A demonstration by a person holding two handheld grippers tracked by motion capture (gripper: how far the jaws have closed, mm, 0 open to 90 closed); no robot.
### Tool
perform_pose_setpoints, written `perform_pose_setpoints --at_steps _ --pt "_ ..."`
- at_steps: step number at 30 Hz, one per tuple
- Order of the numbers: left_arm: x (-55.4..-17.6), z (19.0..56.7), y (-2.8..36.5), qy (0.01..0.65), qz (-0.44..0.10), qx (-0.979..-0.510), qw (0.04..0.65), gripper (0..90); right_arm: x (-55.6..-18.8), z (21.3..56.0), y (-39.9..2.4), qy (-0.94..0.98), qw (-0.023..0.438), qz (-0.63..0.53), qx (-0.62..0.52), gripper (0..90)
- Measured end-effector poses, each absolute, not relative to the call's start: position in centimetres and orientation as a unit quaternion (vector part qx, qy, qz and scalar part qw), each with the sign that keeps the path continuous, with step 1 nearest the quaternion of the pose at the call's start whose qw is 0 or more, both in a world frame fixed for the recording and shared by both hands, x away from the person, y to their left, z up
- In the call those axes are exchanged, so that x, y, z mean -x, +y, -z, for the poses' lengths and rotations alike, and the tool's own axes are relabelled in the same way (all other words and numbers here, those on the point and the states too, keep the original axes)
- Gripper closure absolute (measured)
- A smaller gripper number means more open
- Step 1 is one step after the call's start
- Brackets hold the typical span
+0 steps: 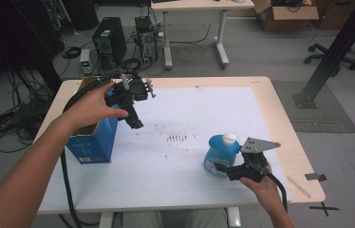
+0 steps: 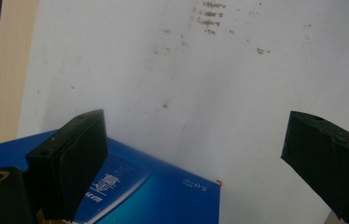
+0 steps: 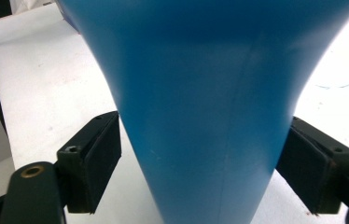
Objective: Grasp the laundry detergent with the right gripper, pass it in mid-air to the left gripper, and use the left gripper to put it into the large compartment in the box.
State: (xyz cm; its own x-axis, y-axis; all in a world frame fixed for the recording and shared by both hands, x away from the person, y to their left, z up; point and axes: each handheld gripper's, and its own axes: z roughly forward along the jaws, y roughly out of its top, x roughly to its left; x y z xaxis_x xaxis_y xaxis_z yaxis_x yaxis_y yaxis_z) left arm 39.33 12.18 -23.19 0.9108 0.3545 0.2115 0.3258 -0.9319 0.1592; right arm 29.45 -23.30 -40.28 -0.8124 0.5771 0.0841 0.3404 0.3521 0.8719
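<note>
Two grippers in play, both hand-held. Right gripper (image 1: 223, 168) is sitting near the desk's front-right corner, pointing level at the blue bottle (image 1: 219, 154), grey plate on top, cable trailing back along the forearm. Bottle is standing upright on the white mat (image 1: 190, 123), white cap up, close to the mat's right edge toward the front. In the right gripper view the bottle body (image 3: 200, 116) is sitting between the jaws; right pad (image 3: 303, 163) is looking like it's touching the bottle wall, left pad (image 3: 95, 158) is just beside it w/ a sliver of mat showing in between. So jaws are bracketing the bottle, partly apart, not clamping it from what I can see.

Mid-desk: dark scuff marks (image 1: 178, 138) on the mat.

Further back, left gripper (image 1: 135, 121) is hanging above the mat near the back-left, angled down, hand wrapping its body. Jaws are standing wide apart, nothing between them; in the left gripper view bare mat is showing in the gap. Blue carton (image 1: 92, 142) is standing open-topped at the mat's left edge, just beside and below that gripper; its blue side (image 2: 154, 196) is showing under the left jaw.
</note>
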Motion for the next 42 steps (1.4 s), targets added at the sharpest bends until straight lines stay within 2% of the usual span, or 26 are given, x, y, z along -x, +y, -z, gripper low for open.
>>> perform_pose_setpoints --at_steps 18,29,42 --pt "-39.4 23.1 12.2 0.173 -0.119 -0.976 0.055 7.5 -29.5 40.4 -23.3 0.811 0.123 -0.498 -0.281 30.4" --pt "-39.4 23.3 12.1 0.175 -0.118 -0.976 0.057 7.5 -29.5 40.5 -23.3 0.81 0.121 -0.504 -0.274 40.4" --pt "-38.9 22.9 12.1 0.17 -0.121 -0.976 0.064 7.5 -29.5 39.4 -23.6 0.808 0.121 -0.505 -0.277 43.6"
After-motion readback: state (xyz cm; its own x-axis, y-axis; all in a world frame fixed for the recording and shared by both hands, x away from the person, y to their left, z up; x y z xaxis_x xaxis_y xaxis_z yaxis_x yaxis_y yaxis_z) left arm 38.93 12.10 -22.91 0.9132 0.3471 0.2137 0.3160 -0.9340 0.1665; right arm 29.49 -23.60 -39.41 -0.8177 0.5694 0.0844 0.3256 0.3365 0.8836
